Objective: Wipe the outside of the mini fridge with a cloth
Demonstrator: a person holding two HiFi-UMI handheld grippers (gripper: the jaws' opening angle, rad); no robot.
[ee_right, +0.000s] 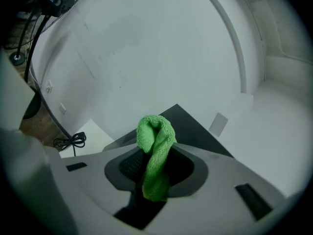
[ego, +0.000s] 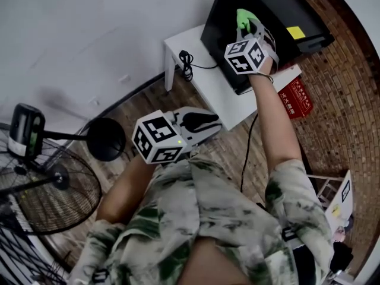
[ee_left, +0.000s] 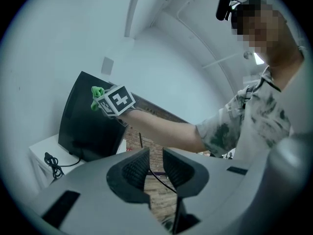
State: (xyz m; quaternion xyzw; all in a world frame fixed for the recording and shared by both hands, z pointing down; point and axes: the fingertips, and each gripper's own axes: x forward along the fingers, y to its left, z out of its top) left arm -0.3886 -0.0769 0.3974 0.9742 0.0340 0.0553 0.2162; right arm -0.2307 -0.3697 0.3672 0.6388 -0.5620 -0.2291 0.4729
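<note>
The black mini fridge (ego: 270, 10) stands on a white table (ego: 199, 79) at the top right of the head view. My right gripper (ego: 246, 24) reaches out over the fridge's top and is shut on a green cloth (ego: 243, 18), which sticks up folded between its jaws (ee_right: 156, 148). The fridge's top corner (ee_right: 195, 129) shows just beyond that cloth. My left gripper (ego: 203, 123) hangs low near my body, away from the fridge. Its jaws stand together with only a thin slit and nothing between them (ee_left: 155, 163). From there the fridge (ee_left: 83, 126) and cloth (ee_left: 97, 91) are seen across the room.
A black power cable (ego: 186, 64) lies coiled on the table's left end. A red box (ego: 295, 97) sits beside the table on the brick floor. A floor fan (ego: 47, 186) and a round black stand base (ego: 105, 139) are at the left. The white wall runs behind.
</note>
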